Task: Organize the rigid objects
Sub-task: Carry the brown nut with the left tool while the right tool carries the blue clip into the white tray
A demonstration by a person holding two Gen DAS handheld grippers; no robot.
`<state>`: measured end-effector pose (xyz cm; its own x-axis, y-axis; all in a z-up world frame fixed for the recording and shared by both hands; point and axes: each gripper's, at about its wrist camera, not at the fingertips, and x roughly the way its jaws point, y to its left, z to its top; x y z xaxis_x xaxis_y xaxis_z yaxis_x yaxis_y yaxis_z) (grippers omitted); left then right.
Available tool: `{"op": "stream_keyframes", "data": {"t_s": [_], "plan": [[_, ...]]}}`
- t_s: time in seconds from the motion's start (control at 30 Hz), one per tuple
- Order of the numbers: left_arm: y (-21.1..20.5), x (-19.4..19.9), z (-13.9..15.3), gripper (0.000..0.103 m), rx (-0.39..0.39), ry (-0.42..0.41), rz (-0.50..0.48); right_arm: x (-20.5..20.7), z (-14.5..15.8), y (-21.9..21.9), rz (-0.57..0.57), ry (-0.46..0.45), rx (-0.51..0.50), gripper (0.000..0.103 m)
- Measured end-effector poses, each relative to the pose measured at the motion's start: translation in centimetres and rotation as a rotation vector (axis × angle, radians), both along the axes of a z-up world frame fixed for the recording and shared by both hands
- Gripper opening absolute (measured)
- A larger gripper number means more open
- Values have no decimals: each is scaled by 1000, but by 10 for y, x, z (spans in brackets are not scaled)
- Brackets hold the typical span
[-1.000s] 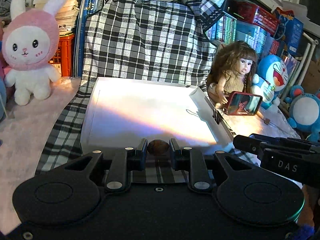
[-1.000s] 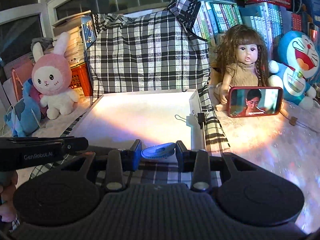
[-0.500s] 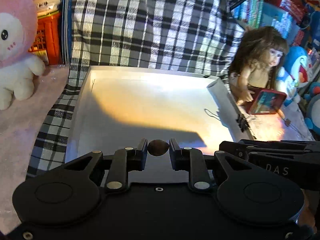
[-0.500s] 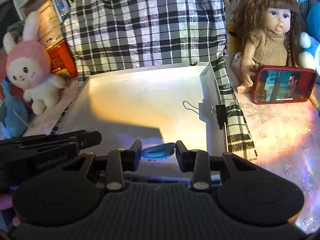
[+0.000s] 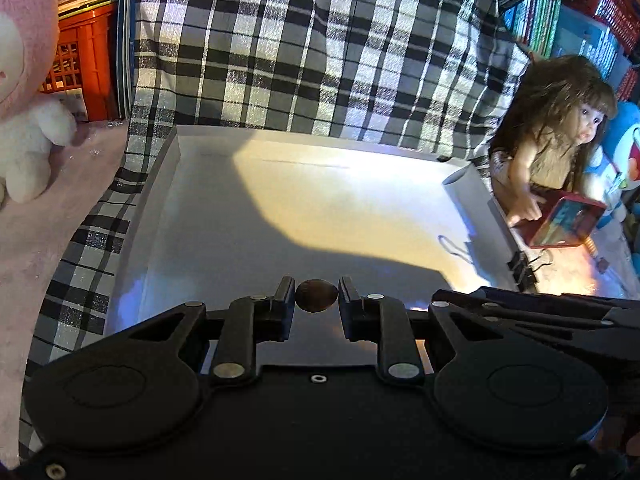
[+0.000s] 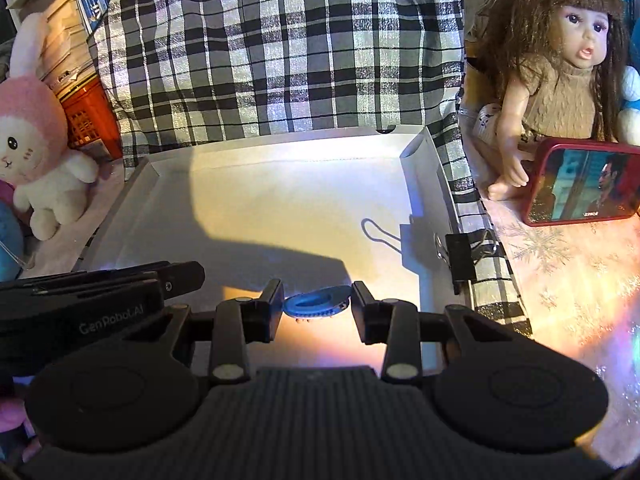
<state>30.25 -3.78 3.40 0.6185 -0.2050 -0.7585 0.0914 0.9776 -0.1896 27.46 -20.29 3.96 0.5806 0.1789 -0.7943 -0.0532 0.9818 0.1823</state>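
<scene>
My left gripper [image 5: 317, 297] is shut on a small brown oval object [image 5: 317, 295] and holds it over the near edge of a white shallow tray [image 5: 160, 188]. My right gripper [image 6: 318, 303] is shut on a blue toothed ring-shaped piece [image 6: 316, 304], also over the near part of the same tray [image 6: 424, 168]. The left gripper's body shows at the left of the right wrist view [image 6: 100, 300]. The right gripper's body shows at the right of the left wrist view [image 5: 540, 312]. The tray's floor is bare.
The tray lies on a black-and-white plaid cloth [image 6: 280, 60]. A black binder clip [image 6: 460, 256] grips the tray's right wall. A doll [image 6: 560, 52] with a red phone [image 6: 580, 188] sits to the right. A pink-and-white plush rabbit [image 6: 36, 152] stands to the left.
Both grippers have moved forward and lower over the tray, each still holding its object. The tray now fills more of both views.
</scene>
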Motion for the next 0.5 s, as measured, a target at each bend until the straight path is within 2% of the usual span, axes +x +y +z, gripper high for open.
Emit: {"op": "stream_keyframes", "data": {"t_s": [0.5], "plan": [[-1, 1, -16, 23, 15, -26, 11, 5, -12, 2, 1, -5, -18, 42]]}}
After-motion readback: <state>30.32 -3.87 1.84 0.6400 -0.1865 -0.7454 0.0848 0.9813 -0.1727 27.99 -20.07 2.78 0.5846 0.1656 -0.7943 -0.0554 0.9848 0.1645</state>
